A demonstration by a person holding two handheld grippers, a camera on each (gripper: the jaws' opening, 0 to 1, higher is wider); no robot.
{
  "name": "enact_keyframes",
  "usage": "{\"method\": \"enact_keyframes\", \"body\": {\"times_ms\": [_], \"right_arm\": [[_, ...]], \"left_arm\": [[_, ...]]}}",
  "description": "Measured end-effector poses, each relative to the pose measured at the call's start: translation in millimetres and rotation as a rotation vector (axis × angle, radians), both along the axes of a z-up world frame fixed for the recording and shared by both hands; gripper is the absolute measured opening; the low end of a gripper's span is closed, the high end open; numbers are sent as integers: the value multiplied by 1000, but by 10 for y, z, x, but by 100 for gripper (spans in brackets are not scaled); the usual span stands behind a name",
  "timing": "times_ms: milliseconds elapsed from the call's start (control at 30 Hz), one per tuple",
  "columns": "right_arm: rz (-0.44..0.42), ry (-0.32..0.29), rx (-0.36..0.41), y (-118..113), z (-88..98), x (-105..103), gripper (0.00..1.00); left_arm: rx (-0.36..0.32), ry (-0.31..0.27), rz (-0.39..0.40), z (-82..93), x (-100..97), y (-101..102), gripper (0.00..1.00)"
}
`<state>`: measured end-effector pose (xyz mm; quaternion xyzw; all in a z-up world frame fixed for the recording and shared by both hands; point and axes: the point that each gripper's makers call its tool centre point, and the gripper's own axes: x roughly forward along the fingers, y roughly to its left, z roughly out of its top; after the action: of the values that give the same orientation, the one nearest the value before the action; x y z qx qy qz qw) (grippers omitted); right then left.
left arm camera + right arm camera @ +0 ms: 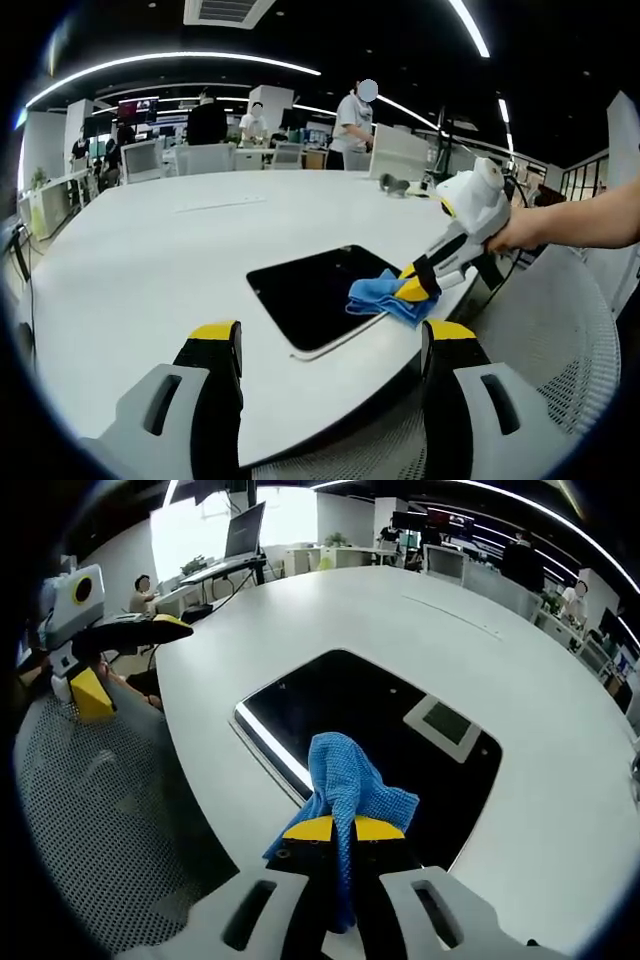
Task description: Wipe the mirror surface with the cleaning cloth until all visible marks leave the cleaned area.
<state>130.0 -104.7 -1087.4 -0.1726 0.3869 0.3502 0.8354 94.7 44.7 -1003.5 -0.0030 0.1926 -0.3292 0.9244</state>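
Note:
The mirror (305, 290) is a dark rectangle lying flat on the white table (150, 260), near its front edge. My left gripper (332, 335) hovers just short of that edge, open, with nothing between its yellow-tipped jaws. From the right, my right gripper (415, 290) reaches in, shut on the blue cleaning cloth (380, 298), which rests on the mirror's near right corner. In the right gripper view the cloth (348, 770) bunches up from my right gripper (335, 828) over the mirror (390, 705), whose glass reflects a ceiling panel. The left gripper (130, 660) shows at the upper left, off the table.
White mesh chair backs (545, 330) (110, 810) stand along the table's near edge. A small grey object (395, 185) lies at the far right of the table. Several people stand at desks beyond the table (350, 125). A hand (525, 232) holds the right gripper.

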Motion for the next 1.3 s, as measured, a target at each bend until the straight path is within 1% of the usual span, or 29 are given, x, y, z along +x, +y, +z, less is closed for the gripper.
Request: {"method": "enact_keyframes", "body": {"times_ms": [233, 300, 633, 967, 1300], "right_arm": [[-5, 5, 25, -25, 2, -1, 0], [-3, 5, 24, -70, 3, 4, 0], [-63, 15, 58, -287, 4, 41, 0], [-94, 18, 53, -498, 7, 70, 0], [-50, 22, 33, -486, 5, 73, 0]], "left_arm": [[0, -2, 6, 2, 7, 9, 71], [2, -1, 7, 0, 8, 11, 71], [4, 0, 9, -7, 7, 17, 71], [9, 1, 14, -12, 10, 27, 71], [10, 5, 5, -18, 1, 17, 71]]}}
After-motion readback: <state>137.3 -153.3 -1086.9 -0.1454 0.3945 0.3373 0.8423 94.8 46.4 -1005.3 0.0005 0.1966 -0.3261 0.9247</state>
